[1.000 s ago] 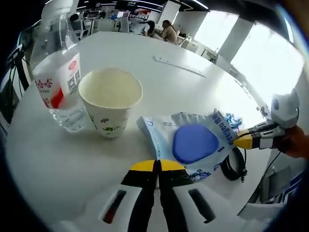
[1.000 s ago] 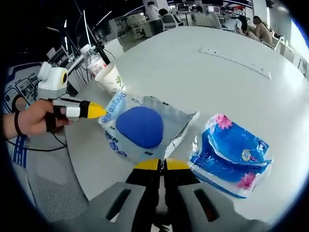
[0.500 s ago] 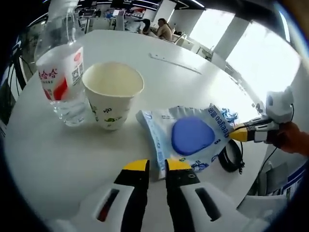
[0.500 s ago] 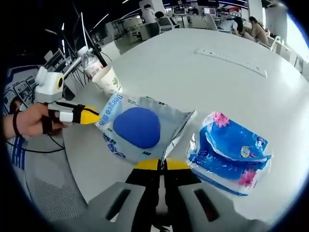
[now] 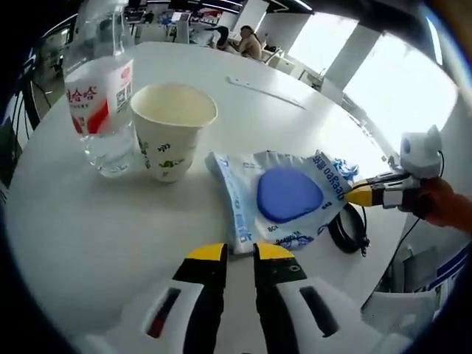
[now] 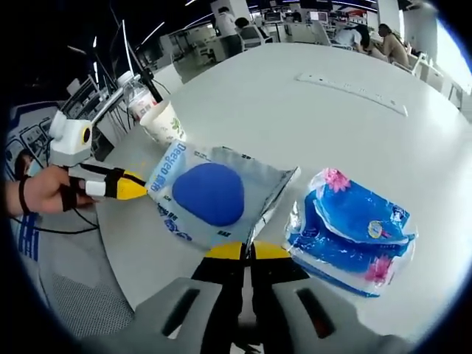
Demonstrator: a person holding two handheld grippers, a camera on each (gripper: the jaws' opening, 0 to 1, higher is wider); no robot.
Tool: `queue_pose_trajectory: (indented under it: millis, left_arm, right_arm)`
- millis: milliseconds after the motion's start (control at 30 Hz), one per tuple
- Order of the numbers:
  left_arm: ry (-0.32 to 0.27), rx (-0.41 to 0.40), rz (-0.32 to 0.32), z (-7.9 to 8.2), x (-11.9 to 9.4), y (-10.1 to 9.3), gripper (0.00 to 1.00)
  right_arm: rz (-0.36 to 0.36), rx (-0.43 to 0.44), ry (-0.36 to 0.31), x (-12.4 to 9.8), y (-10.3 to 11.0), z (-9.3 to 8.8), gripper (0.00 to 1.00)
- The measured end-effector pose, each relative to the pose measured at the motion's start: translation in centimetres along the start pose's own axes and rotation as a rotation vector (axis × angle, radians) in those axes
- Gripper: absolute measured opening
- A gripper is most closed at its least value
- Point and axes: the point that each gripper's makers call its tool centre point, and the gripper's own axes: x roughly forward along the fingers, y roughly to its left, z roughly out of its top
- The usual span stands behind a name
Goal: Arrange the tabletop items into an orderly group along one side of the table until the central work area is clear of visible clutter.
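A white pouch with a blue oval (image 5: 284,195) lies flat on the white round table (image 5: 74,221). My left gripper (image 5: 239,252) stands open, and the pouch's near corner lies right at its yellow tips. My right gripper (image 5: 361,196) comes in from the right, shut on the pouch's far edge. In the right gripper view the pouch (image 6: 210,193) runs down to my right gripper (image 6: 247,251), whose jaws are closed on its edge. The left gripper (image 6: 136,188) sits just off the pouch's left side. A blue tissue pack (image 6: 354,232) lies beside the pouch.
A paper cup (image 5: 171,136) and a clear water bottle (image 5: 99,103) stand together left of the pouch. A black coiled cable (image 5: 345,230) lies at the table's edge under the pouch. A long flat strip (image 6: 350,94) lies far across the table. People sit at desks behind.
My left gripper was shut on the pouch's corner a second ago; its jaws have opened and let go. The right gripper has kept its hold on the pouch.
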Motion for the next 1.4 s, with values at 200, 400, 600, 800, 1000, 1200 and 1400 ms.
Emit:
queue_pose_trajectory:
  millis: [200, 400, 600, 800, 1000, 1200, 1400]
  left_arm:
    - [0.002, -0.032, 0.022, -0.1, 0.2, 0.5, 0.02]
    - [-0.03, -0.049, 0.027, 0.8, 0.1, 0.2, 0.0]
    - [-0.077, -0.116, 0.03, 2.4, 0.5, 0.7, 0.0]
    - [-0.099, -0.117, 0.052, 3.6, 0.8, 1.1, 0.0]
    - [-0.12, -0.161, 0.077, 4.7, 1.1, 1.7, 0.0]
    - [-0.128, -0.185, 0.101, 5.0, 1.3, 2.2, 0.0]
    - [-0.124, -0.176, 0.103, 5.0, 1.4, 2.4, 0.01]
  right_arm:
    - [0.001, 0.016, -0.001, 0.0, 0.0, -0.1, 0.0]
    - [-0.009, 0.001, 0.0, 0.1, -0.1, 0.1, 0.0]
    - [-0.016, 0.0, -0.012, 0.2, -0.5, 1.1, 0.0]
    - [-0.021, 0.004, -0.028, 0.6, -0.8, 2.3, 0.0]
    - [-0.023, 0.02, -0.033, 1.3, -1.1, 2.7, 0.0]
    - [-0.023, 0.039, -0.03, 1.8, -1.1, 2.9, 0.0]
    - [-0.03, 0.035, -0.029, 2.1, -1.2, 3.0, 0.0]
